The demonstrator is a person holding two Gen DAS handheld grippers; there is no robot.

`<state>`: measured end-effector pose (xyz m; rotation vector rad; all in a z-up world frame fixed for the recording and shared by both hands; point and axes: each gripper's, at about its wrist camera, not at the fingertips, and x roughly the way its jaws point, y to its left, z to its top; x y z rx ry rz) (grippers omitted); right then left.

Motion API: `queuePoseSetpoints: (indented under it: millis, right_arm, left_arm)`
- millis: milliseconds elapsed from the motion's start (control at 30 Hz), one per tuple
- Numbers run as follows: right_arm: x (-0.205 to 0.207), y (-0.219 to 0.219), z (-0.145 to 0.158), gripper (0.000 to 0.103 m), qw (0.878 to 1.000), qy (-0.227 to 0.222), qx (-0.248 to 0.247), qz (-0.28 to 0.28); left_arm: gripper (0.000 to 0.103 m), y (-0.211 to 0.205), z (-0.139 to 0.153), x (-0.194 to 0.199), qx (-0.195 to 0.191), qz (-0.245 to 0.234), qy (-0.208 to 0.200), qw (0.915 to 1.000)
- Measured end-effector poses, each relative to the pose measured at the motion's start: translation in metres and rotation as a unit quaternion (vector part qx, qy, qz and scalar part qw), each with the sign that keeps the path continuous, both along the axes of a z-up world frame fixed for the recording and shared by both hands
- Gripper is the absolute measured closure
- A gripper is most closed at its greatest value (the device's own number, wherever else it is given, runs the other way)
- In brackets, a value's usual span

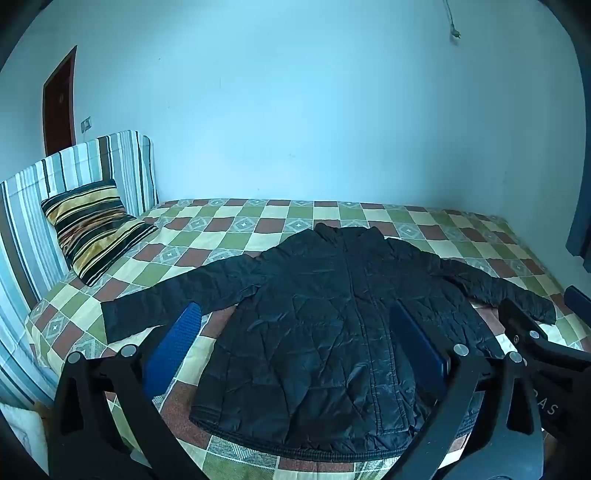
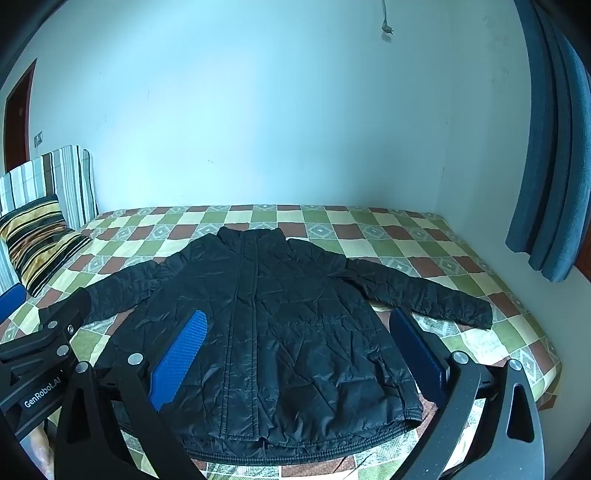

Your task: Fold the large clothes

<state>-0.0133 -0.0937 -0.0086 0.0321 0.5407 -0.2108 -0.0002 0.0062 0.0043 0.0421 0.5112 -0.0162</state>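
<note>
A pale wall [image 1: 295, 110] fills the back of both views; below it a bed [image 1: 236, 236] with a checked cover of green, cream and red-brown squares runs wall to wall; a black quilted jacket [image 1: 325, 314] lies flat on the cover, front up, collar toward the wall, hem at the near edge of the bed, zip line running down its middle, both sleeves spread outward and angled toward the near side; in the right view the same jacket [image 2: 280, 325] sits centred, its right-side cuff ending on the cover near the bed's right edge

A blue curtain [image 2: 554, 147] hangs at the right, folds reaching down just above the bed's far right corner; a striped headboard [image 1: 74, 177] stands at the left end of the bed; a dark door [image 1: 59, 99] shows behind it; a striped pillow [image 1: 96, 229] in black, yellow and orange leans against the headboard, well apart from the jacket's near sleeve

The left gripper [image 1: 303, 339] hovers over the jacket's lower half, its jaws spread wide with nothing between the blue pads; the right gripper [image 2: 303, 343] likewise stands wide apart above the hem, gripping nothing; each gripper's black frame shows at the edge of the other's view; a cord end [image 1: 456, 33] dangles high on the wall
</note>
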Motion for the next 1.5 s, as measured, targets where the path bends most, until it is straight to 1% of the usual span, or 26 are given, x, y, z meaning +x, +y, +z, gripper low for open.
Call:
queuePoseSetpoints:
  millis: [533,600,800,833,1000,1233,1267,1500]
  right_arm:
    - [0.0,0.0,-0.003,0.005,1.0,0.002,0.001,0.001]
    - [0.001,0.0,-0.003,0.005,1.0,0.003,0.001,0.002]
    - [0.0,0.001,-0.003,0.005,1.0,0.003,0.001,0.001]
    - [0.0,0.001,-0.003,0.005,1.0,0.003,0.001,0.001]
    - [0.0,0.001,-0.004,0.005,1.0,0.003,0.001,0.001]
    - [0.001,0.001,-0.003,0.005,1.0,0.003,0.002,0.0]
    - [0.0,0.001,-0.005,0.005,1.0,0.003,0.002,0.0]
    - [0.0,0.001,-0.006,0.005,1.0,0.004,0.001,0.0]
  left_arm:
    - [0.002,0.016,0.008,-0.007,-0.001,0.0,0.002,1.0]
    - [0.002,0.004,-0.01,0.0,0.001,0.002,0.003,1.0]
    - [0.002,0.008,-0.012,0.0,-0.001,0.002,0.004,1.0]
    - [0.002,0.003,-0.01,0.001,0.0,0.002,0.004,1.0]
    - [0.002,0.003,-0.01,0.001,0.0,0.002,0.004,1.0]
    - [0.002,0.01,-0.012,-0.001,0.0,0.0,0.005,1.0]
    - [0.002,0.003,-0.011,0.0,0.002,0.0,0.004,1.0]
    - [0.002,0.003,-0.013,-0.001,0.003,-0.002,0.005,1.0]
